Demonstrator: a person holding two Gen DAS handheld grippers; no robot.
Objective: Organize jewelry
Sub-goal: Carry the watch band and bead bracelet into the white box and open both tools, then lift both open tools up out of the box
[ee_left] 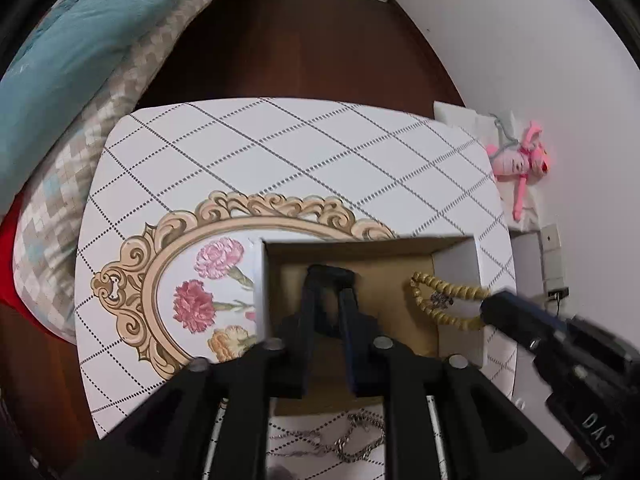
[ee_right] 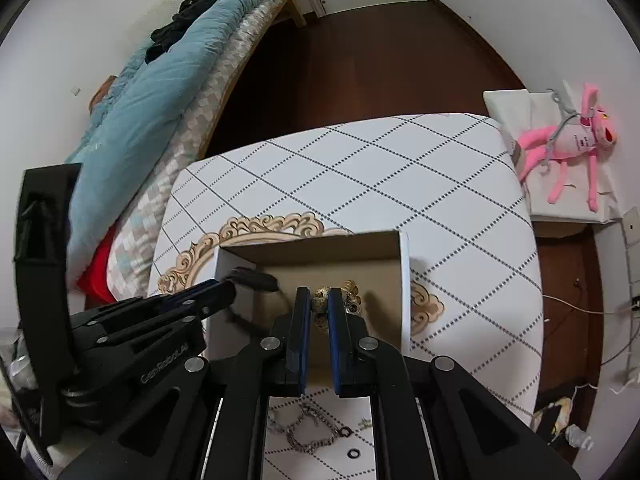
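An open cardboard box point(ee_left: 456, 268) point(ee_right: 404, 280) stands on the white table. My right gripper point(ee_right: 319, 300) is shut on a beige bead bracelet point(ee_right: 322, 298) and holds it inside the box; in the left wrist view the bracelet point(ee_left: 440, 308) hangs from the right gripper point(ee_left: 490, 308). My left gripper point(ee_left: 331, 276) is shut on a dark object point(ee_left: 332, 272) over the box's left side; it also shows in the right wrist view point(ee_right: 256, 278). Silver chains point(ee_left: 344, 440) point(ee_right: 312, 428) lie on the table near me.
The table point(ee_right: 360, 176) has a diamond pattern and a flower picture point(ee_left: 200, 304). A bed with a teal blanket point(ee_right: 160, 92) is on the left. A pink plush toy point(ee_right: 572, 144) lies on a white stand at the right. A small black ring point(ee_right: 353, 454) lies by the chains.
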